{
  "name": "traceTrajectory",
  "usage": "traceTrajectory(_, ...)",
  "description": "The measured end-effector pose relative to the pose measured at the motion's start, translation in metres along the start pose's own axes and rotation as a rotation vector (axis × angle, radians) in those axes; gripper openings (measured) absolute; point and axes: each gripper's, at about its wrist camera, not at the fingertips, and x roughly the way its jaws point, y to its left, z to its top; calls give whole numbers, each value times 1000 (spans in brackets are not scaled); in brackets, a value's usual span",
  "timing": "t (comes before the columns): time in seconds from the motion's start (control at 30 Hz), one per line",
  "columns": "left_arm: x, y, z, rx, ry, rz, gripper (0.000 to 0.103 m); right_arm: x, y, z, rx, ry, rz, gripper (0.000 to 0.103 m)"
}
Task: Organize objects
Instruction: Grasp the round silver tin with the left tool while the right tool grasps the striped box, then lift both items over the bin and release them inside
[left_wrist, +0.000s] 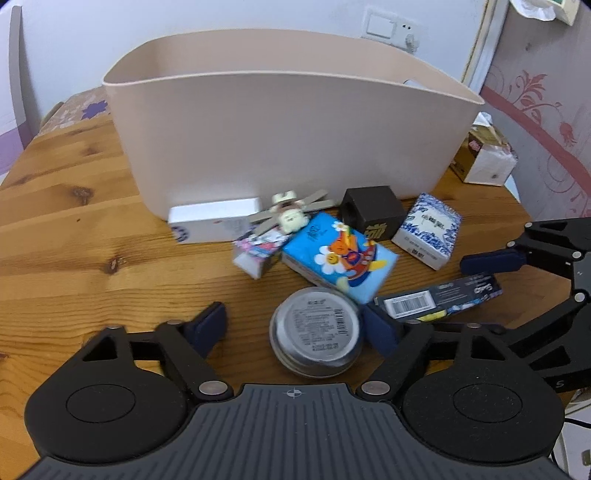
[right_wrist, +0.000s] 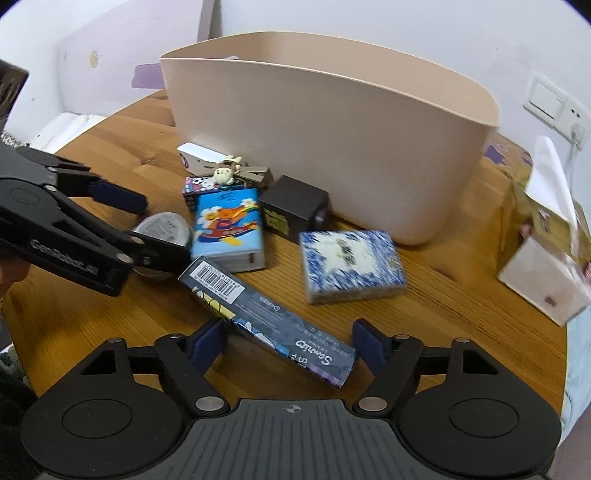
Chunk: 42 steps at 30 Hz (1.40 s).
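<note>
A round silver tin lies bottom-up on the wooden table between the fingers of my left gripper. The right pad sits at its edge and the left pad stands well clear. A long dark box with a barcode lies slantwise between the fingers of my right gripper, which straddle it without a firm press. In the left wrist view one blue fingertip of the right gripper hovers just above that box. Behind them stands a tall beige bin.
Against the bin's front lie a cartoon tissue pack, a blue-and-white patterned box, a black cube, a white box, a small colourful box and a toy clip. An open tissue carton stands at the right edge.
</note>
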Motion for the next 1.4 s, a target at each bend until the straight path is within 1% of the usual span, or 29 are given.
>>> traceTrajectory(0.03,0,0,0,1,0,-7,71,-1,2,0,-7,-2,6,67)
traceTrajectory(0.17,-4,2,-1,-8,-3,-36,54,-5,5,-2,-13,-1,9,58)
traceTrajectory(0.33,-12,8,-9,-24,-8,-18,54,-13,8,-10,-12,9,8,46)
traceTrajectory(0.4,-16,12,-14,-32,-12,-11,54,-16,12,-13,-19,14,9,45)
traceTrajectory(0.43,-18,14,-16,-36,-14,-8,54,-18,15,-14,-25,16,9,46)
traceTrajectory(0.47,-20,17,-19,-41,-16,-5,54,-20,18,-16,-34,16,12,49)
traceTrajectory(0.5,-23,19,-21,-45,-17,-2,54,-20,21,-17,-41,15,14,54)
traceTrajectory(0.6,-28,23,-27,-52,-21,6,54,-21,31,-17,-65,11,12,61)
traceTrajectory(0.7,-32,24,-30,-50,-25,12,54,-17,37,-13,-64,1,10,62)
traceTrajectory(0.8,-36,23,-34,-43,-25,20,54,-13,42,-9,-55,-19,16,60)
traceTrajectory(0.87,-38,23,-36,-39,-25,25,54,-11,44,-7,-43,-28,17,54)
traceTrajectory(0.9,-40,22,-37,-36,-29,26,54,-11,45,-6,-38,-31,18,46)
traceTrajectory(0.93,-42,22,-38,-35,-34,28,54,-11,46,-5,-34,-34,15,35)
traceTrajectory(0.97,-44,22,-39,-36,-40,30,54,-11,48,-4,-31,-37,8,27)
traceTrajectory(1.0,-46,22,-39,-36,-46,32,54,-12,50,-4,-32,-38,-3,23)
traceTrajectory(1.17,-56,21,-40,-34,-73,40,54,-17,57,-9,-38,-65,-48,22)
traceTrajectory(1.4,-77,20,-32,-22,-137,48,54,-51,59,-9,-34,-155,-64,22)
